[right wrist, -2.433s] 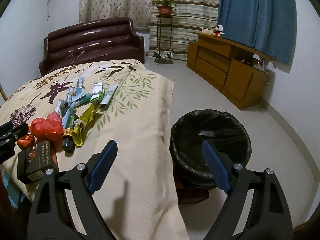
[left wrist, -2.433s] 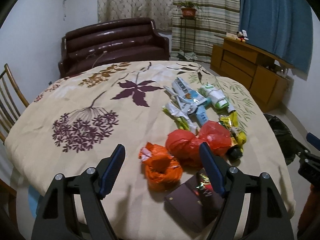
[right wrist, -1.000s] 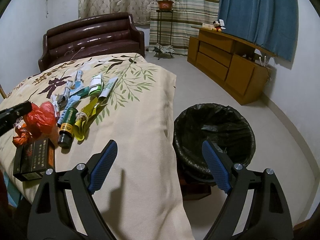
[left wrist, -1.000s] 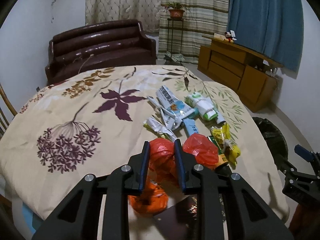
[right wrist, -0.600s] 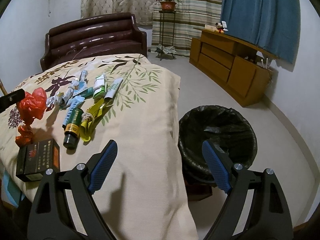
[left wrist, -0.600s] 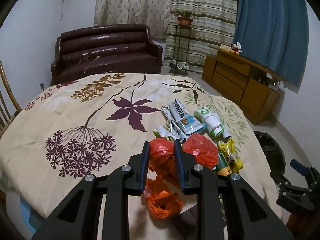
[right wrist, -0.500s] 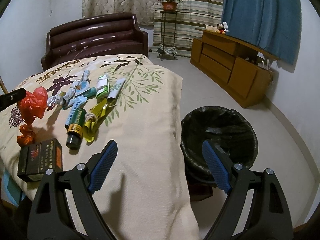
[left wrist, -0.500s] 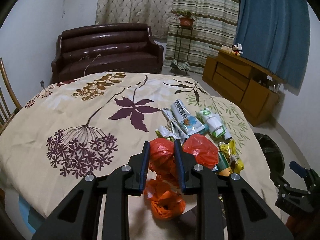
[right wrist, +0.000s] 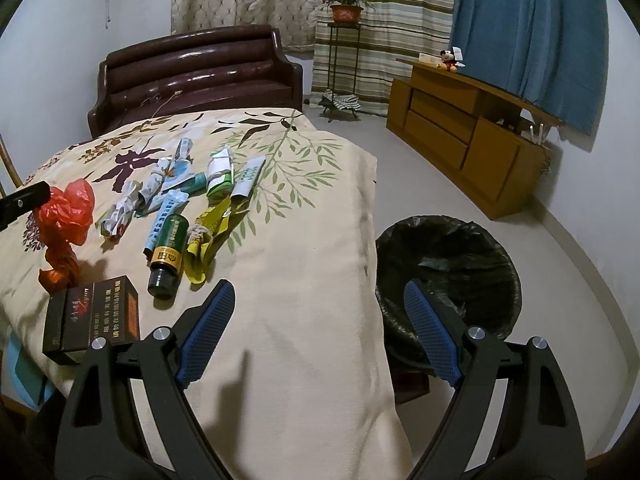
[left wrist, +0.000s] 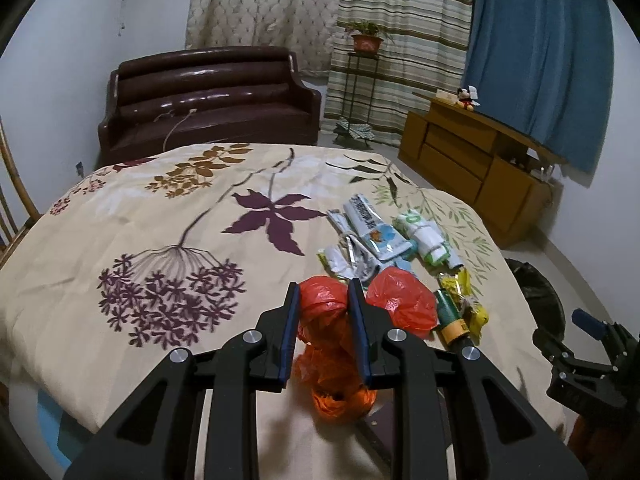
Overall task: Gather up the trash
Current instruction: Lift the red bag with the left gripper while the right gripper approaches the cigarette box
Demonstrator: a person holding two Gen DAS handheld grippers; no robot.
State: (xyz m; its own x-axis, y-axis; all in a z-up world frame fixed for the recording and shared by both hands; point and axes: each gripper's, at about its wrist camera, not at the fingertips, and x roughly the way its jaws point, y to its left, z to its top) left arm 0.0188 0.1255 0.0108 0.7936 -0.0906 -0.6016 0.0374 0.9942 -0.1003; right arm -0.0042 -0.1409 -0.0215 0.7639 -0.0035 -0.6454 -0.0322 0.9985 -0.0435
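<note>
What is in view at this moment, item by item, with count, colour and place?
red plastic bag: one, red-orange, clamped and hanging over table
wrappers: several, white, blue, green, yellow, mid-table
bottle: one, dark green, lying beside wrappers
box: one, black, table's near edge
tablecloth: one, cream floral
trash bin: one, black-lined, floor beside table
sofa: one, dark brown, behind
cabinet: one, wooden
left gripper: shut on bag
right gripper: open, empty

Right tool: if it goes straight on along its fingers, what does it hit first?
Probably the tablecloth near the table's edge: bare cloth fills the gap in front of the open right tool. The bin sits just to the right of that line. Depth is unclear, so a slight drift right could meet the bin instead.
</note>
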